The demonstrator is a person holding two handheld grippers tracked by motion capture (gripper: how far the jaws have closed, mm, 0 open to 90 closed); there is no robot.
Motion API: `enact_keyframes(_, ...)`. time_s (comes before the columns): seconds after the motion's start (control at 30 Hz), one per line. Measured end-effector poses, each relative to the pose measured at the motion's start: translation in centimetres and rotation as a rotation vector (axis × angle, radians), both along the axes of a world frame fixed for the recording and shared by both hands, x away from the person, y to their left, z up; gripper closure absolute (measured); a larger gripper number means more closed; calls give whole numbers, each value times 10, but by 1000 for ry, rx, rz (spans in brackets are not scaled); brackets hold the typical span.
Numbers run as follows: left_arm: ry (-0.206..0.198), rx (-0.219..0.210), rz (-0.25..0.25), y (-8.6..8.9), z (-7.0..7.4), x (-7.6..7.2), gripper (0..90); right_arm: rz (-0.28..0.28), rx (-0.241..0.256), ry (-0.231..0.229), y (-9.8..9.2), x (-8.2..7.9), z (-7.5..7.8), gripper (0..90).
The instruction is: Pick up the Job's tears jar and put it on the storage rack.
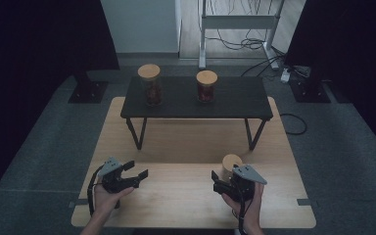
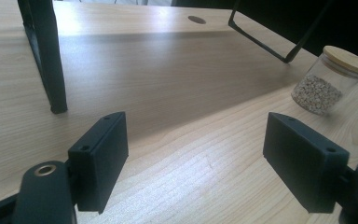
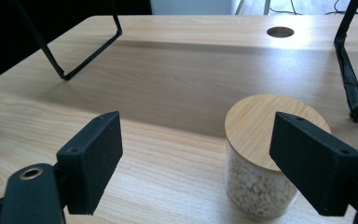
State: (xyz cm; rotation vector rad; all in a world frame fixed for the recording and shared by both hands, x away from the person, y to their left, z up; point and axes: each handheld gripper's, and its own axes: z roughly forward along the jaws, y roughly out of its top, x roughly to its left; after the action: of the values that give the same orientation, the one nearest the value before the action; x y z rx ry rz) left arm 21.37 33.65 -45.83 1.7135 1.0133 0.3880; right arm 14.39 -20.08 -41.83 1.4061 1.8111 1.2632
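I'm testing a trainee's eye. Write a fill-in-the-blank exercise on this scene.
1. The black shelf carries ___ jars.
2. The jar nearest the right gripper has a ___ lid.
3. That jar stands on the ___ table.
4. The left gripper has its jaws ___.

Missing words: two; wooden; wooden; open

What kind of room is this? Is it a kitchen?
Probably a lab or recording studio, not a kitchen: black curtains hang at the sides, cables trail over the floor, and a metal stand rises behind the wooden table.
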Motion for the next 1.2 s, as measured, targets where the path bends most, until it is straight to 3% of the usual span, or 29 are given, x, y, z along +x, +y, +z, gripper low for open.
enact_keyframes(0.47, -6, -6, -14, -1, 1, 3, 223, -21, -17, 6, 1, -5, -1, 167)
enact_keyframes(0.73, -3, 0, -14, -3, 2, 3, 223, -44, -63, -7, 5, -12, 1, 165)
enact_keyframes(0.93, -3, 0, -20, -3, 1, 3, 223, -63, -69, 19, 4, -16, 4, 157)
enact_keyframes(1.2, -5, -3, -24, -4, 2, 3, 224, -88, -74, 93, -2, -19, 0, 140)
